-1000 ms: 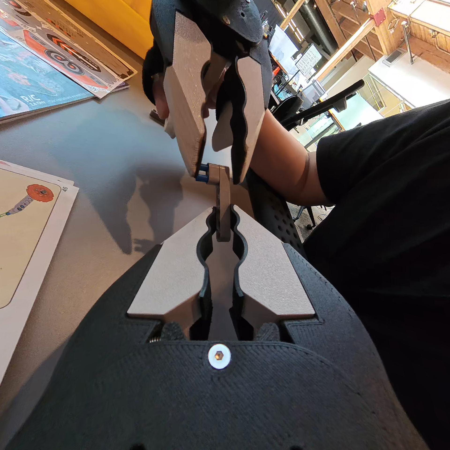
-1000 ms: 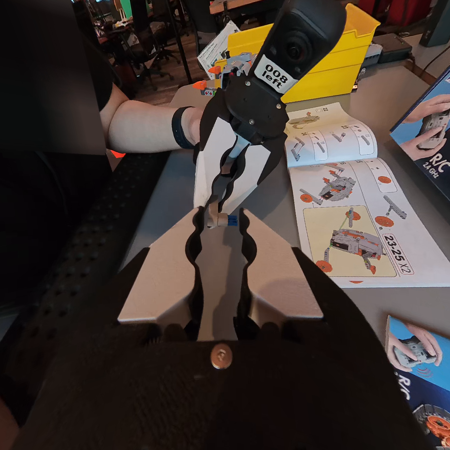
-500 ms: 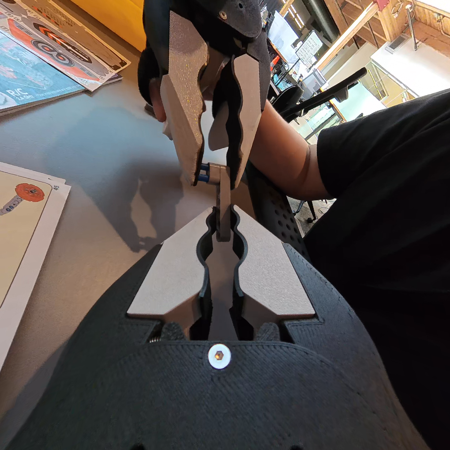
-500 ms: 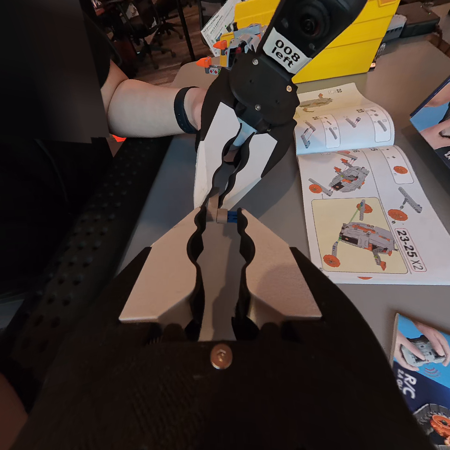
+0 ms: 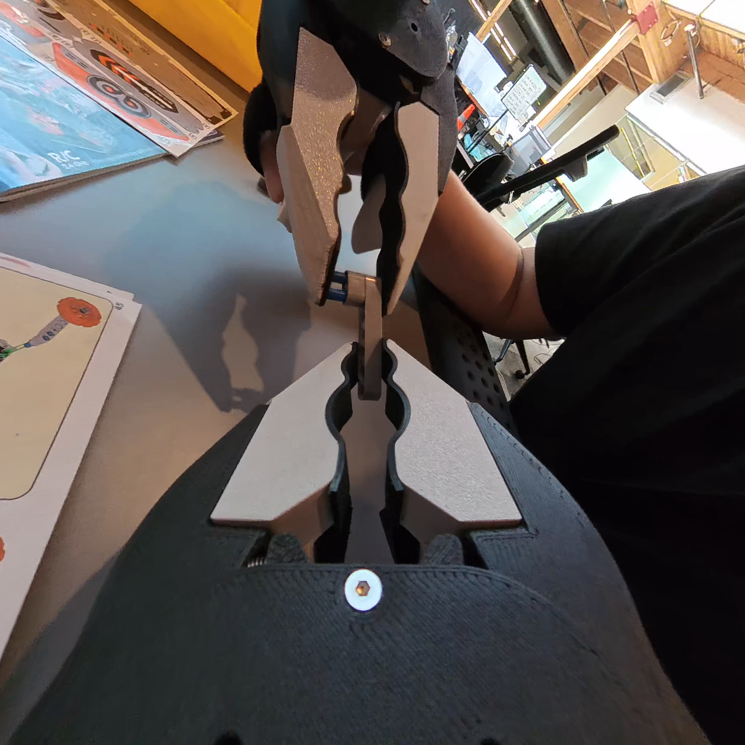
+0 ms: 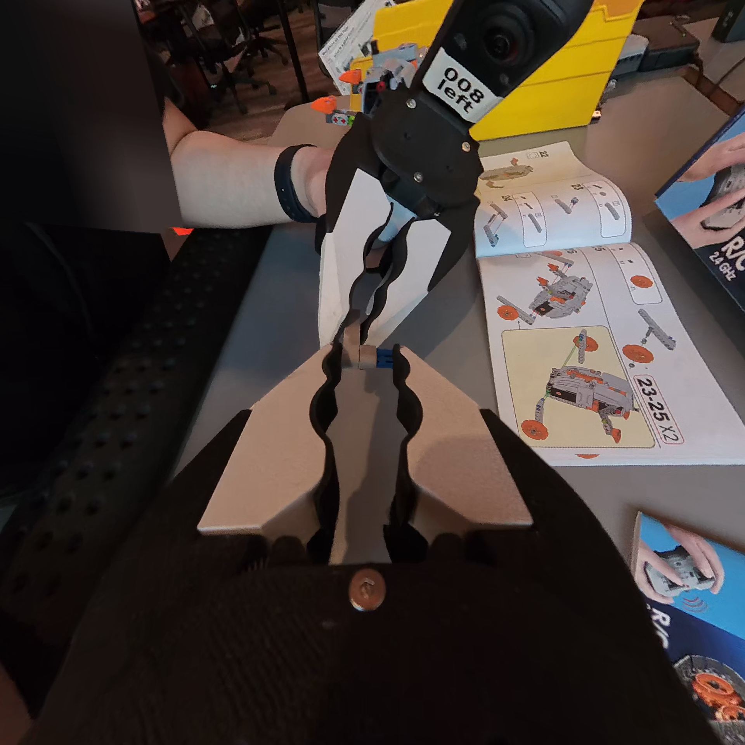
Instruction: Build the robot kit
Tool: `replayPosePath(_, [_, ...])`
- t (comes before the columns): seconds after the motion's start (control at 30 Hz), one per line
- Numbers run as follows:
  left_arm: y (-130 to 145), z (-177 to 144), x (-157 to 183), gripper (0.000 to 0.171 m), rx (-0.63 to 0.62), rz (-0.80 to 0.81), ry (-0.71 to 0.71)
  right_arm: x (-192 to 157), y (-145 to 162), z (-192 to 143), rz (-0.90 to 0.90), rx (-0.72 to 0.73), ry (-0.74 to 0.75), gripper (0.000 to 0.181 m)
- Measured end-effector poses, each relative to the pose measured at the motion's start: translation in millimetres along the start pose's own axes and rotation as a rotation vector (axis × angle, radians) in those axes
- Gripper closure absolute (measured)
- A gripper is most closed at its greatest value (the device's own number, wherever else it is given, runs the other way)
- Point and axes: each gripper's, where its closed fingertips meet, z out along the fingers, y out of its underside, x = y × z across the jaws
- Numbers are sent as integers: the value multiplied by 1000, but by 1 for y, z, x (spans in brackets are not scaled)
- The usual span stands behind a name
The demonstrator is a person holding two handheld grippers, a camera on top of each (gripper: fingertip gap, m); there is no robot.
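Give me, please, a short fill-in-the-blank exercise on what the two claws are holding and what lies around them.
1. The left claw is shut on a thin ____ beam.
2. The right claw pinches the beam's end, where a ____ pin sticks out.
3. An open instruction booklet lies flat on the ____.
4. Behind the booklet stands a ____ bin.

Missing words: grey; blue; table; yellow

Right gripper closed onto the pin assembly

The right gripper (image 6: 365,356) has been narrowed until the blue pin (image 6: 383,357) and grey bushing (image 6: 367,357) are pressed between its fingertips; the instruction booklet (image 6: 572,334) appears shifted toward 3 o'clock.
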Motion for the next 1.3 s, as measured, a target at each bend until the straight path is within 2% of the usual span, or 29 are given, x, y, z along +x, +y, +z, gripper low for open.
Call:
replayPosePath(0.33, [-3,0,1,163,18,-8,9,2,-1,-1,-75,-22,43,157])
replayPosePath(0.4, [-8,-5,1,164,52,-7,6,7,-8,-2,-35,45,57,156])
replayPosePath(0.43, [-10,-7,-1,164,65,-14,2,15,-12,-6,-5,84,94,143])
replayPosePath(0.47, [-11,-9,-5,164,73,-13,-27,22,-16,-13,5,124,128,139])
replayPosePath(0.53, [-14,-14,-20,164,87,29,-143,29,-27,-30,18,226,159,146])
replayPosePath(0.57, [-16,-16,-25,163,91,61,-198,32,-34,-38,63,283,160,154])
replayPosePath(0.63, [-22,-22,-32,164,114,125,-297,37,-39,-46,214,365,109,156])
replayPosePath(0.8, [-38,-45,-48,164,185,268,-548,62,-31,-22,509,390,82,154])
replayPosePath(0.9, [-43,-52,-50,164,195,332,-634,66,-39,-11,593,467,33,155])
replayPosePath(0.97, [-41,-52,-53,163,172,346,-663,61,-37,-3,627,444,-23,154])
replayPosePath(1.03, [-37,-48,-56,163,138,348,-674,61,-35,3,629,428,-17,155])
replayPosePath(1.07, [-35,-45,-56,163,124,355,-668,58,-36,5,616,426,-32,172])
replayPosePath(1.13, [-31,-42,-58,162,100,352,-671,60,-33,7,611,395,-6,175])
replayPosePath(1.2, [-25,-36,-56,161,90,290,-593,56,-25,8,605,337,-12,176])
replayPosePath(1.27, [-22,-30,-51,147,109,159,-460,55,-26,3,613,351,-28,176])
replayPosePath(1.3, [-20,-28,-48,145,119,84,-387,54,-27,0,610,350,-36,176])
